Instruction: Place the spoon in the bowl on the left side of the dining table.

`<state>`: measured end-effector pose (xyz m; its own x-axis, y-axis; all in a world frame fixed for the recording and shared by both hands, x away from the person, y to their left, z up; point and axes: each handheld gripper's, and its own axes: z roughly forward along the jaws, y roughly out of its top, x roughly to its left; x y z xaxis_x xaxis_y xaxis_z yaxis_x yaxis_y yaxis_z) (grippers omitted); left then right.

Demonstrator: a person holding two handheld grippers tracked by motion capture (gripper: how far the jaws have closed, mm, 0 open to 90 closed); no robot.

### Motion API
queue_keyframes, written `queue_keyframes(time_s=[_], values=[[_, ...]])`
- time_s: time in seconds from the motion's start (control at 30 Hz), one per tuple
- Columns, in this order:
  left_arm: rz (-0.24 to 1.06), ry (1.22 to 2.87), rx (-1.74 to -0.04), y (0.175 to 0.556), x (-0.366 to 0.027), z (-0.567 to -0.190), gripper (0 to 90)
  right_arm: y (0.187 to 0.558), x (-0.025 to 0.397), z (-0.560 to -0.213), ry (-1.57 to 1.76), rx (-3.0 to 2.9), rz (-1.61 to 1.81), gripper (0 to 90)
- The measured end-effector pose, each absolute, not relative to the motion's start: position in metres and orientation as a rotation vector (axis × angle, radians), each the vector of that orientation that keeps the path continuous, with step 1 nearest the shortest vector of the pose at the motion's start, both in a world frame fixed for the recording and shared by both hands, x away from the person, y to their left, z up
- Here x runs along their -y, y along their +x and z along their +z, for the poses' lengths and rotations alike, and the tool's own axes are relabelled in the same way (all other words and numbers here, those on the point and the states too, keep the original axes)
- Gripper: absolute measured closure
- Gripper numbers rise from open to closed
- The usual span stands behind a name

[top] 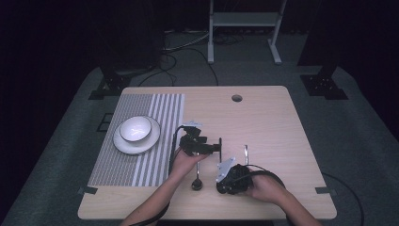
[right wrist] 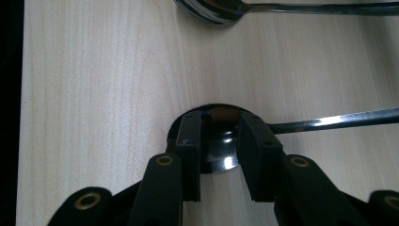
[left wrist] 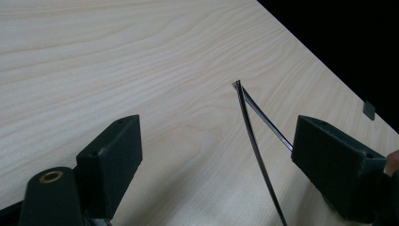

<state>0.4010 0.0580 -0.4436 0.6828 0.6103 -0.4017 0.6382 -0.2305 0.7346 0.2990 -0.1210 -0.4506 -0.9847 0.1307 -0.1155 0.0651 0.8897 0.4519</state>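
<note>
Spoon pickup, approach stage. We judge the step in hand to be securing the near spoon (right wrist: 221,157) on the surface (left wrist: 117,56).

The right hand-held gripper (right wrist: 220,120) is set to a narrow gap, its tips lying over the dark bowl of that spoon, whose handle runs off to that gripper's right. We cannot tell whether the jaws actually pinch the bowl or merely rest on it. A second spoon (right wrist: 211,12) lies just ahead of this hand-held gripper, beyond its tips and apart from them.

The left hand-held gripper (left wrist: 216,125) stands wide and holds nothing. The near spoon's thin handle sits ahead of it, between the jaws but close to the right one (the handle tip appears lifted slightly off the surface, though this is hard to confirm).

Next move, in our judgement: bring the left hand-held gripper forward until the handle is centred between the jaws, then close gently, since so slender a handle could slip sideways.
</note>
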Motion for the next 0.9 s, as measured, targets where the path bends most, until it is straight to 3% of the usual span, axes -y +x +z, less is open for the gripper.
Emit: queue_keyframes(time_s=[0.17, 0.37, 0.57, 0.77, 0.9], values=[[-0.031, 1.915, -0.979, 0.403, -0.055, -0.444, 16.2, 0.299, 0.121, -0.451, 0.154, -2.915, 0.689, 69.9], [-0.045, 1.911, -0.982, 0.407, -0.051, -0.445, 24.7, 0.299, 0.121, -0.451, 0.154, -2.914, 0.688, 69.9], [-0.064, 1.913, -0.960, 0.410, -0.049, -0.447, 45.4, 0.299, 0.121, -0.451, 0.145, -2.910, 0.700, 69.9], [-0.099, 1.919, -0.925, 0.410, -0.047, -0.450, 59.4, 0.299, 0.122, -0.451, 0.151, -2.908, 0.707, 69.8], [-0.082, 1.933, -0.891, 0.409, -0.047, -0.450, 76.9, 0.299, 0.123, -0.451, 0.154, -2.906, 0.711, 69.8]])
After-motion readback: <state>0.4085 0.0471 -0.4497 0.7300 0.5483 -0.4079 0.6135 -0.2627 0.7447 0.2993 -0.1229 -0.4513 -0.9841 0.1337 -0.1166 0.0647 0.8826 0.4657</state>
